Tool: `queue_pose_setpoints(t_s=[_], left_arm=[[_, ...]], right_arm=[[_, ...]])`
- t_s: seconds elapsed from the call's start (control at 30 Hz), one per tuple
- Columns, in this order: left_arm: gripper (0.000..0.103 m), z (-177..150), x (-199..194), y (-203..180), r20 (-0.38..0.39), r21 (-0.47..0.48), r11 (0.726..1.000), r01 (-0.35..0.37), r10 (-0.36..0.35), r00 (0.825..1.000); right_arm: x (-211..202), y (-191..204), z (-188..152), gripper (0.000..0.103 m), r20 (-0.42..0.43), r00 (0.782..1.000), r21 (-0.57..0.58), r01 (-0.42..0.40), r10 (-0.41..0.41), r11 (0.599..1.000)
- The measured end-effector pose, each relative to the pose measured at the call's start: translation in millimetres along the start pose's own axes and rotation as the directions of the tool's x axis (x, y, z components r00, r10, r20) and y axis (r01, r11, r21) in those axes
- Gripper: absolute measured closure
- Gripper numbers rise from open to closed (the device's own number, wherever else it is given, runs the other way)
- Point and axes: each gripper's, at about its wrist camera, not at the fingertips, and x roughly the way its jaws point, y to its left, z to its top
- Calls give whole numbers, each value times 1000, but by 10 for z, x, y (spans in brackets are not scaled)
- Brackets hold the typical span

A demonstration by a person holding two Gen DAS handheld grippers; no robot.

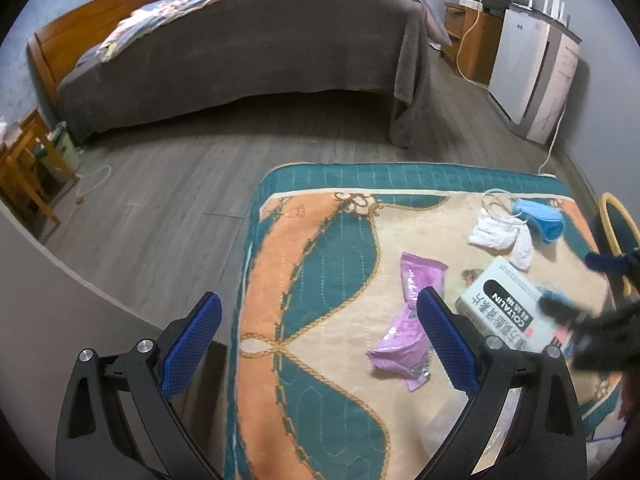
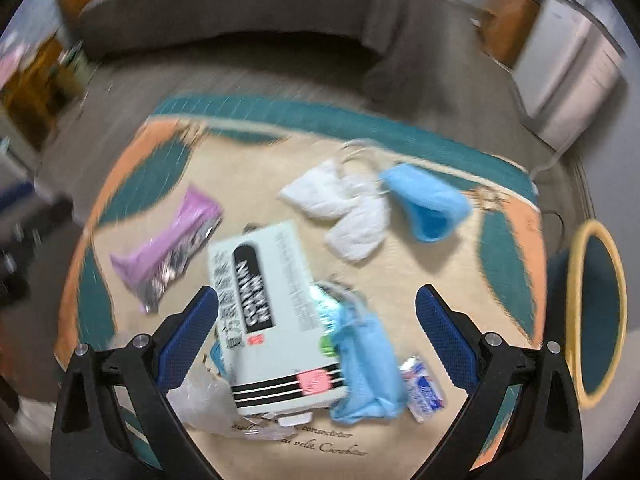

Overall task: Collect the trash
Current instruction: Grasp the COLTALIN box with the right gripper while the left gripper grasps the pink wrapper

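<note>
My left gripper [image 1: 320, 344] is open above the left part of a patterned cloth [image 1: 320, 240], with nothing between its fingers. A crumpled purple wrapper [image 1: 404, 320] lies just beyond its right finger. My right gripper [image 2: 318, 336] is open too, low over a pale green medicine box [image 2: 272, 320] and a crumpled blue mask [image 2: 368, 368]. A small blue-and-white packet [image 2: 422, 388] and clear plastic [image 2: 208, 400] lie beside them. Farther off rest white masks [image 2: 344, 208] and another blue mask [image 2: 428, 204]. The right wrist view is blurred by motion.
A bin with a yellow rim [image 2: 596, 312] stands off the cloth's right edge. Behind, across a grey wooden floor [image 1: 160, 200], is a bed with a grey cover [image 1: 240, 60]. A white appliance [image 1: 532, 72] and wooden cabinets line the right wall.
</note>
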Motion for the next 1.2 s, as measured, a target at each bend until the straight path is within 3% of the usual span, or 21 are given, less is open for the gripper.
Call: queue_pose_setpoints(t_s=[0.17, 0.37, 0.53, 0.83, 1.03, 1.13, 1.2], left_arm=[[6, 0, 8, 19, -9, -1, 1000, 6, -6, 1000], [6, -13, 87, 42, -40, -6, 1000, 7, -7, 999], [6, -16, 113, 0, -44, 12, 1000, 20, -20, 999], [6, -58, 235, -204, -61, 76, 995, 70, -65, 996], [8, -125, 448, -472, -110, 157, 982, 106, -89, 990], [17, -181, 578, -586, -161, 181, 973, 141, -112, 981], [31, -218, 669, -615, -209, 164, 971, 176, -140, 968]], right_arm=[[271, 171, -112, 6, -82, 997, -66, -3, -2, 998], [429, 271, -141, 7, -97, 995, -109, 11, -22, 994], [437, 276, -101, 34, -90, 996, -134, 10, -22, 991], [49, -189, 96, 34, -33, 999, 68, -9, 11, 998], [-83, -281, 153, 34, -6, 1000, 106, -18, 19, 994], [-142, -244, 147, 34, 9, 1000, 80, -20, 19, 997], [-193, -231, 149, 34, 22, 1000, 64, -17, 15, 998]])
